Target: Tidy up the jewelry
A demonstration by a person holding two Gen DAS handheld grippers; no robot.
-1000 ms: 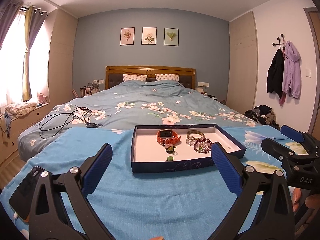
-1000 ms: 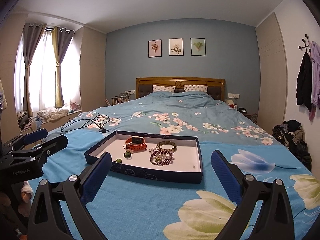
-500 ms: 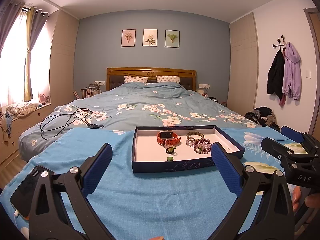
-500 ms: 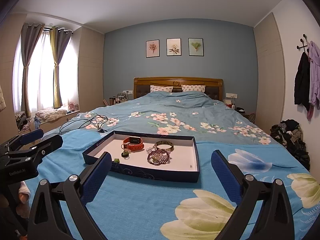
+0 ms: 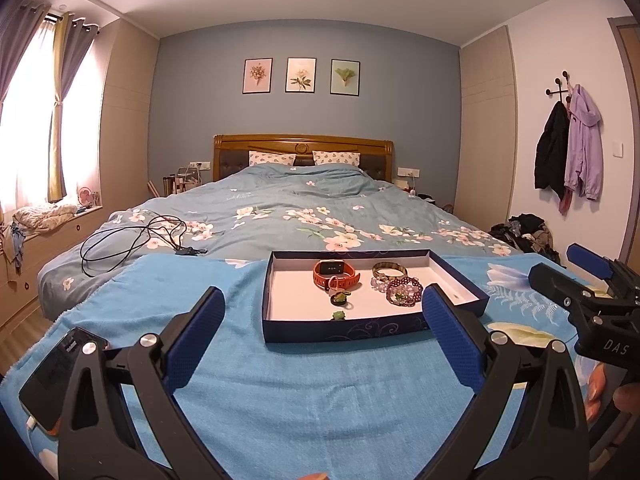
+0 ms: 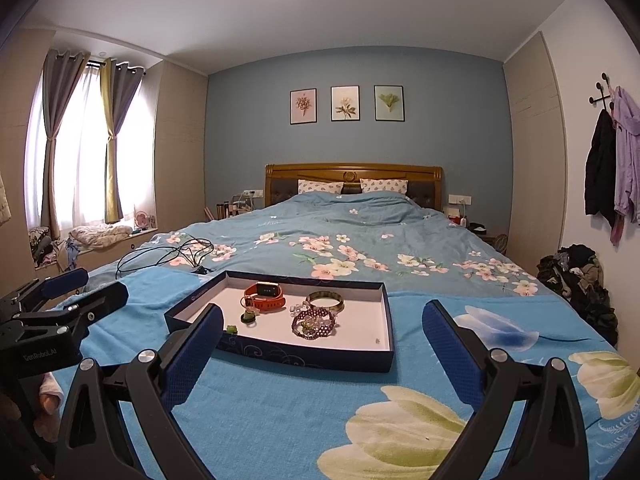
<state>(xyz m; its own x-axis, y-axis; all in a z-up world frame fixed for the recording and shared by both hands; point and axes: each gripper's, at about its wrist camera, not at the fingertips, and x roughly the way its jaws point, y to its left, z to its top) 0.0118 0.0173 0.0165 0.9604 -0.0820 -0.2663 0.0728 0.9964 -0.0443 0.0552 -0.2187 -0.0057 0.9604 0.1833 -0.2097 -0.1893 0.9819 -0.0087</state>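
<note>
Left wrist view shows the left gripper (image 5: 323, 338) with fingers (image 5: 196, 336) spread wide and empty as before, like the right gripper (image 6: 322, 348), while the tray (image 5: 344, 330) of jewelry, red watch (image 5: 335, 273) and beaded bracelet (image 5: 403, 291) included, has barely shifted on the bed (image 5: 280, 392)

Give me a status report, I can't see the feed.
Left gripper open, right gripper open, both empty, short of the tray. Orange watch, bangle, beaded bracelet lie inside. Nothing in the way.
</note>
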